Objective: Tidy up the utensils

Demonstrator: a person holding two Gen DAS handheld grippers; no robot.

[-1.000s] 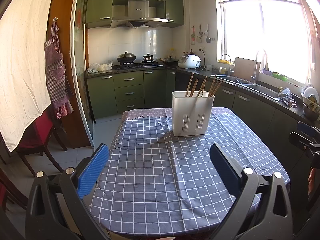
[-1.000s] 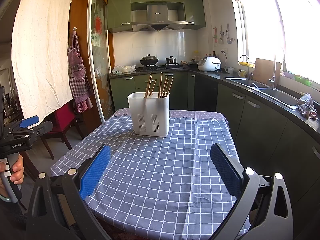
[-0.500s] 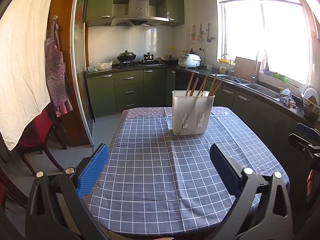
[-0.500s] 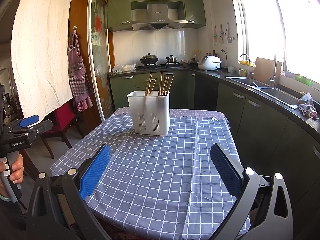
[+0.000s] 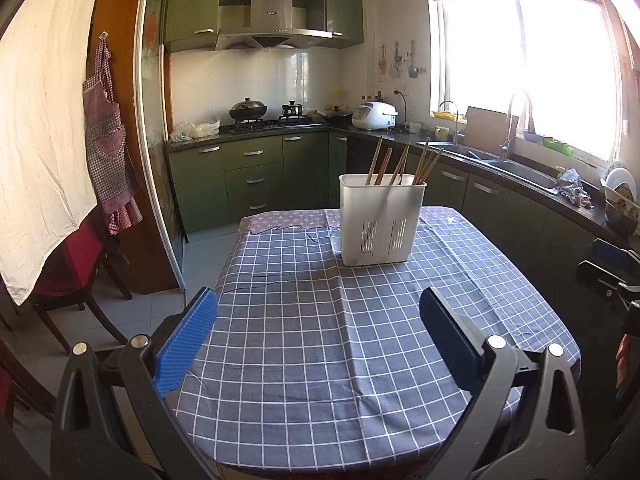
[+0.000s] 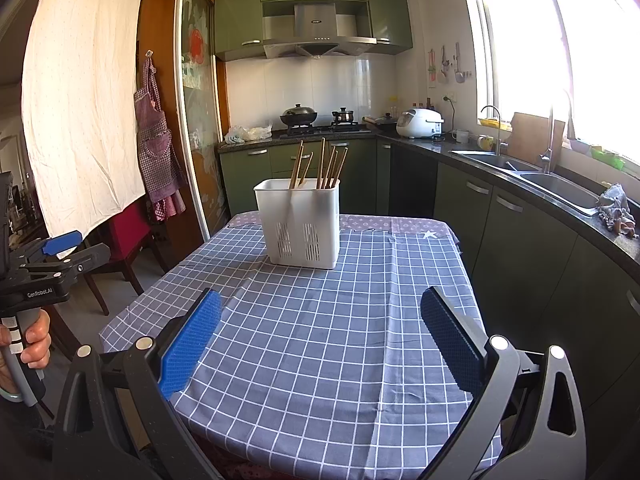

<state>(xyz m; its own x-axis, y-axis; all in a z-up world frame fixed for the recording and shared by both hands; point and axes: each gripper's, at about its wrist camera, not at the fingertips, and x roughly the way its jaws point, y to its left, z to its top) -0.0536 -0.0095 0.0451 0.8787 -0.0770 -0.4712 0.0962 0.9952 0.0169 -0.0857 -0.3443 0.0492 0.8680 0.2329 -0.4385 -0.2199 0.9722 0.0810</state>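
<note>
Toward the far end of the table stands a white utensil caddy (image 5: 382, 220), upright on the blue checked tablecloth (image 5: 312, 352), with several wooden chopsticks (image 5: 400, 162) leaning up out of it. It sits well ahead of both grippers. The left gripper (image 5: 318, 330) hangs over the near edge of the table, jaws spread wide, nothing between them; the caddy lies ahead and a little to its right. The right gripper (image 6: 320, 330) is likewise wide apart and empty, with the caddy ahead and slightly to its left. A hand (image 6: 28, 344) grips the left tool's handle off the table's left side. Between grippers and caddy the cloth is bare. Beyond the table's right edge run green cabinets (image 6: 516, 240) under a sink counter; a red chair (image 5: 76, 256) stands to the left.
</note>
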